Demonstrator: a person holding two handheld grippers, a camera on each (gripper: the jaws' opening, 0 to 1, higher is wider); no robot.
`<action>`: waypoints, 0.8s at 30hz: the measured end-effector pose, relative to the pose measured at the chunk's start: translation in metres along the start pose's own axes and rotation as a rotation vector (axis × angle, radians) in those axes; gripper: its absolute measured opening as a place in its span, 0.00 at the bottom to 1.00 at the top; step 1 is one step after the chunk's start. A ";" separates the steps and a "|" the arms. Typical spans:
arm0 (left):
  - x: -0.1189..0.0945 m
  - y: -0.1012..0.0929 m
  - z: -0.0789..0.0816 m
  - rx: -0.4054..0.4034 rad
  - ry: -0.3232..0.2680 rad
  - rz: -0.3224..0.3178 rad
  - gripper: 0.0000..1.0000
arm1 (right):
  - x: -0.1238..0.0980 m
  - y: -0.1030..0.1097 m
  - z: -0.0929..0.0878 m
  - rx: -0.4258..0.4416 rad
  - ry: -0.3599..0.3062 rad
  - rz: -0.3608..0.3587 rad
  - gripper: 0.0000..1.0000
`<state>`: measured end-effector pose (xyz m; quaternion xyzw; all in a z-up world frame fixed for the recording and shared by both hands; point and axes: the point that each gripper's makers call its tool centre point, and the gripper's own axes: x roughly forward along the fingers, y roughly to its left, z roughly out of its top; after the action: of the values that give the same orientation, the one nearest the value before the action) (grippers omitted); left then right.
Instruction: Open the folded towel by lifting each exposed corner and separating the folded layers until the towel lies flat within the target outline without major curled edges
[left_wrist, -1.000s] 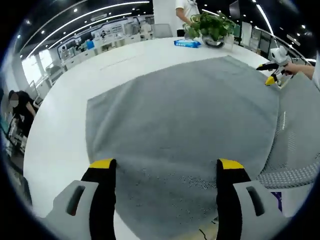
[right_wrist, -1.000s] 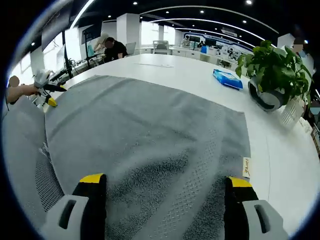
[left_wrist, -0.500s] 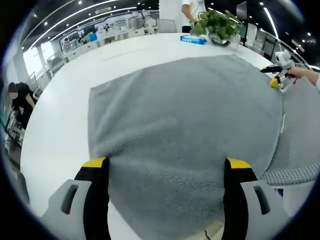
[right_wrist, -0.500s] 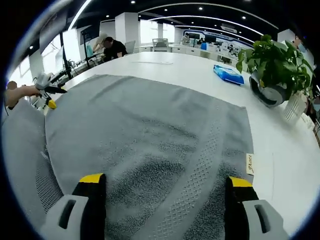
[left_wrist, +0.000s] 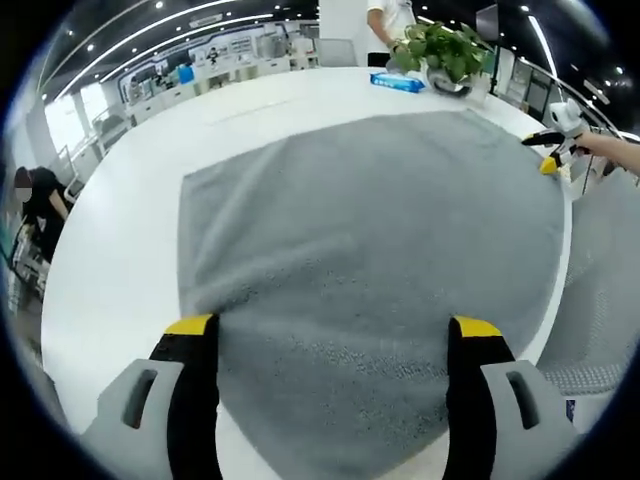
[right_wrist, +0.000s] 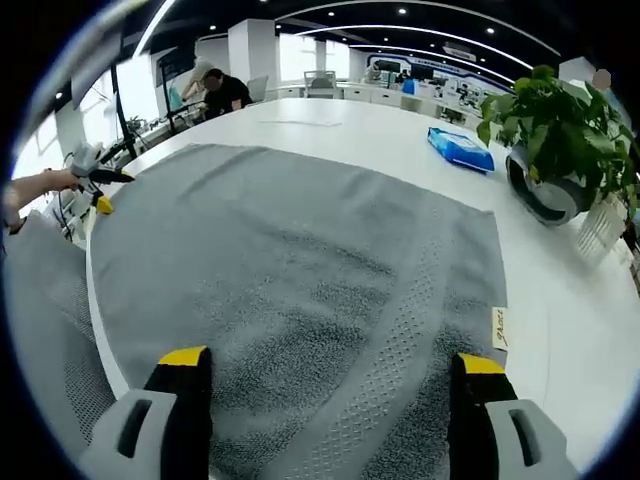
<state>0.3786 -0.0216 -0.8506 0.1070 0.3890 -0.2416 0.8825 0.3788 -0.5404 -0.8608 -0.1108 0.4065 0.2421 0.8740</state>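
Grey towel (left_wrist: 370, 260) lies spread across the white tabletop (left_wrist: 120, 250), its woven band and small label (right_wrist: 497, 328) on the side toward the potted plant (right_wrist: 560, 140). Left hand-held gripper (left_wrist: 335, 345) hovers over one towel end, jaws wide apart, holding nothing. Right hand-held gripper (right_wrist: 325, 375) hovers over the label end, jaws equally wide, empty. A blue packet (right_wrist: 458, 152) sits beside the plant.

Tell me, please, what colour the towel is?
Grey towel, clearest in the right gripper view.

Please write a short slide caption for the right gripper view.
Open right gripper above the spread grey towel on a white table, near a potted plant.
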 end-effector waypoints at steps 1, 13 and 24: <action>0.001 0.001 0.001 0.000 0.000 0.000 0.97 | 0.001 -0.001 0.002 -0.001 -0.001 0.000 1.00; 0.021 0.020 0.023 -0.011 -0.001 0.010 0.96 | 0.021 -0.020 0.025 0.004 -0.011 -0.005 1.00; 0.034 0.031 0.039 -0.014 -0.003 0.012 0.96 | 0.036 -0.034 0.043 -0.005 -0.029 0.000 1.00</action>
<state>0.4387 -0.0209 -0.8493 0.1029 0.3888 -0.2337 0.8852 0.4446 -0.5409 -0.8601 -0.1094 0.3932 0.2448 0.8795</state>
